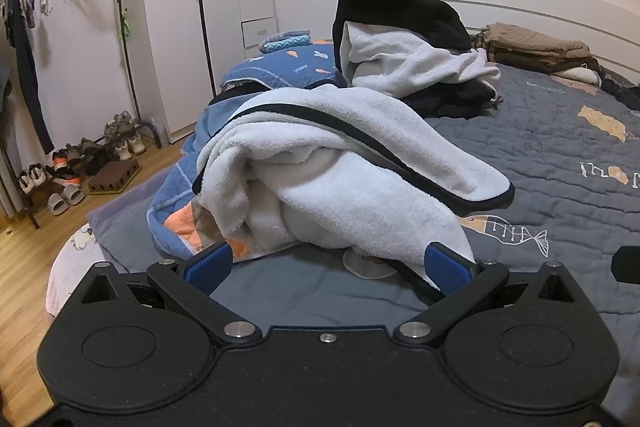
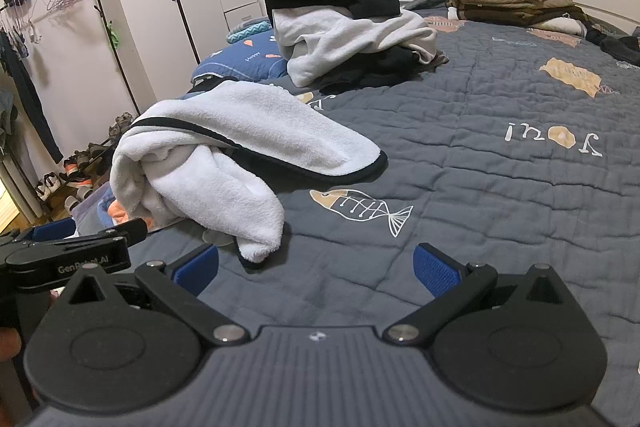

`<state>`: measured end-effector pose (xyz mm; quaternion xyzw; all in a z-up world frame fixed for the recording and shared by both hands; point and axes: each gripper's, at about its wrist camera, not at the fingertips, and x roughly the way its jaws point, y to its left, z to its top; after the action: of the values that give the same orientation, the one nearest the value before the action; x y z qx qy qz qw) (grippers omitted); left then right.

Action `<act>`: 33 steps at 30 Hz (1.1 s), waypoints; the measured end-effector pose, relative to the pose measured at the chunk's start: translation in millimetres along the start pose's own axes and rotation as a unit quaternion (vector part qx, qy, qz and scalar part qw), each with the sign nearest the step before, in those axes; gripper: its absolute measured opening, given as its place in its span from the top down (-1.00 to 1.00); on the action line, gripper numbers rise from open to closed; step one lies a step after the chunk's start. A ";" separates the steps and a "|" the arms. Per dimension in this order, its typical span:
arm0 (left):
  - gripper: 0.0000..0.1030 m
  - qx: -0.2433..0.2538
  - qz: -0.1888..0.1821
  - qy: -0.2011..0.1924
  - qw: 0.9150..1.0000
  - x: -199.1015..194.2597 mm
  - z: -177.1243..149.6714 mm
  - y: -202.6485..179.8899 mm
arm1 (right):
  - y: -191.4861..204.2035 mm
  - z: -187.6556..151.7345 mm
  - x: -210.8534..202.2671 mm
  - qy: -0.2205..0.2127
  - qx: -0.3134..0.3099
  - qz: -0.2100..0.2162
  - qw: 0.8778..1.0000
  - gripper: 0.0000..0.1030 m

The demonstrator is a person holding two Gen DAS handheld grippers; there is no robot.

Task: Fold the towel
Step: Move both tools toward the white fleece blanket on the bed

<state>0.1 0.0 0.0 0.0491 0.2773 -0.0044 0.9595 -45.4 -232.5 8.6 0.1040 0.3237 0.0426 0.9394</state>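
Closest to me, my left gripper (image 1: 327, 263) has its jaws spread wide with nothing clamped; the low end of the white towel (image 1: 344, 179) hangs down just against the inner face of its right-hand blue pad, but the pads are not pressing on it. My right gripper (image 2: 316, 263) is equally wide open and empty, over bare grey quilt (image 2: 500, 187), with the towel's drooping corner just ahead and left of centre.

The towel is a crumpled heap with a dark trimmed border, sitting near the bed's edge, partly on the grey quilt and partly on a blue patterned blanket (image 1: 188, 195). From the left gripper it lies straight ahead and almost touching. From the right gripper it lies ahead and well to the left. So I judge the left is clearly the nearer one. The heap's long line runs from that low near corner up and away toward the left, with one flap thrown out to the right and its bordered edge exposed.

I reckon that flap edge is what the right gripper must swing left for, while the left takes the near corner.

Farther off sits a pile of black and grey clothing (image 2: 340, 19), then folded brown garments (image 2: 508, 3) by the headboard.
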 end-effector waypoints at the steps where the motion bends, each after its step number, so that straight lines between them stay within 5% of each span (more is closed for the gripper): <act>1: -1.00 0.001 0.001 0.000 1.000 0.3 0.1 0.0 | 0.0 -0.1 0.3 0.000 0.000 0.000 1.000 -1.00; 21: -1.00 -0.006 -0.006 -0.003 1.000 4.0 2.6 8.6 | -2.6 -2.1 4.0 0.003 0.020 0.006 1.000 -1.00; 33: -1.00 -0.043 0.014 -0.038 0.998 12.3 20.7 58.6 | 28.9 16.6 37.6 -0.002 -0.003 0.033 0.999 -1.00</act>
<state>23.6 56.5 16.3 0.0117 0.2398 0.0186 0.9706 -6.0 -201.5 5.3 0.1118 0.3183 0.0745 0.9384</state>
